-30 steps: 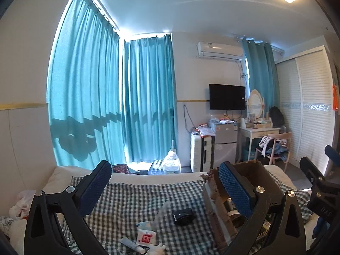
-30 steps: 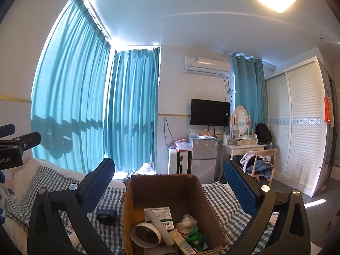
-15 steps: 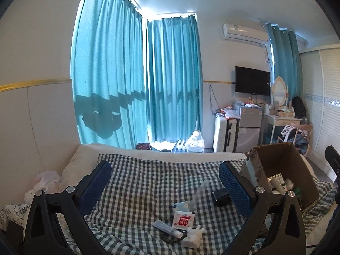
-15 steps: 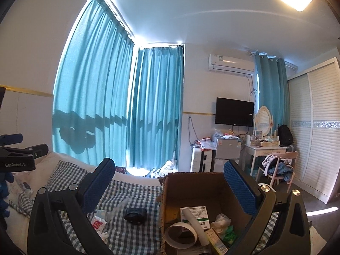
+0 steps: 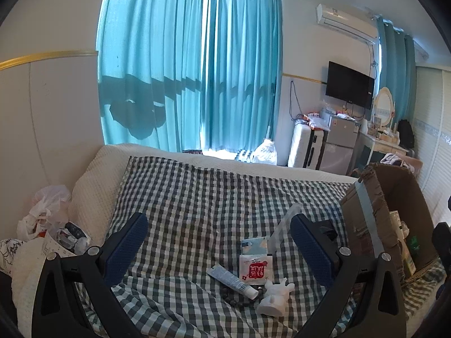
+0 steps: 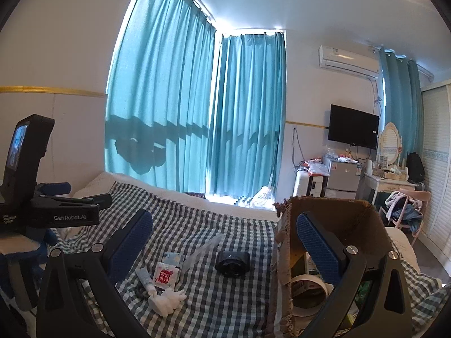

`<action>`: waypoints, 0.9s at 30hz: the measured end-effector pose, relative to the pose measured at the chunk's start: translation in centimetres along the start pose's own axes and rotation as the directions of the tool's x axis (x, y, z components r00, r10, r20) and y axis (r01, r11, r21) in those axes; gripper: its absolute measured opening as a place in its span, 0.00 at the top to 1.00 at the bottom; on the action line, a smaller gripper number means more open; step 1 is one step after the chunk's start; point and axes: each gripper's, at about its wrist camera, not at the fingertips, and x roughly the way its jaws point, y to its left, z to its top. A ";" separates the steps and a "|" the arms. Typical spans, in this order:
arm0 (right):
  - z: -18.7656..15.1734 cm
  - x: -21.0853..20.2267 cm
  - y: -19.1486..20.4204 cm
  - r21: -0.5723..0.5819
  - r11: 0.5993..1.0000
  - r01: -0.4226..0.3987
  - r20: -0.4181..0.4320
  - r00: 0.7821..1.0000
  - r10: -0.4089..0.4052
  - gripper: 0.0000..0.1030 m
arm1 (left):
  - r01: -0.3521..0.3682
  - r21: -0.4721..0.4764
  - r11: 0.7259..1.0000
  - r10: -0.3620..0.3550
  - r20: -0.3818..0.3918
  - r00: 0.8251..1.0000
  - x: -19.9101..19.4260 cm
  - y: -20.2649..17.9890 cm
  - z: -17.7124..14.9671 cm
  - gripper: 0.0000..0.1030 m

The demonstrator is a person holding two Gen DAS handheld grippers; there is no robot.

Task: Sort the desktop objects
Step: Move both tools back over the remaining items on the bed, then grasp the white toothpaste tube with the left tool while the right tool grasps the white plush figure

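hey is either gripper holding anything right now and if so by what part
No, nothing is held. The left gripper and right gripper are both open and empty above the checked cloth, with the small items lying loose on it.

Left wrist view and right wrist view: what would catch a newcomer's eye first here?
Probably the teal curtains filling the back wall, then the checked cloth on the bed. A small cluster lies on it: a white figurine, a tube and a red-printed sachet. To its right stands an open cardboard box; both tongs, left and right, hang open and empty.

Backlit curtains [image 5: 197,70] glow — fisheye-bent edges.
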 end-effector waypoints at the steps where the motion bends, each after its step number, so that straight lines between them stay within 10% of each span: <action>1: -0.4 0.6 0.1 0.002 1.000 -0.005 -0.016 1.000 0.005 0.00 | 0.005 -0.004 1.000 -0.005 -0.010 1.000 0.6 0.1 -0.1 0.00; 9: -3.9 5.6 0.5 0.014 0.999 -0.041 -0.141 0.989 0.043 0.00 | 0.063 -0.100 0.993 -0.079 -0.167 0.983 7.0 0.9 -2.8 0.00; 27: -12.6 14.2 4.6 0.076 0.975 -0.209 -0.412 0.884 0.222 0.01 | 0.062 -0.214 0.975 -0.169 -0.529 0.832 19.1 0.5 -11.3 0.17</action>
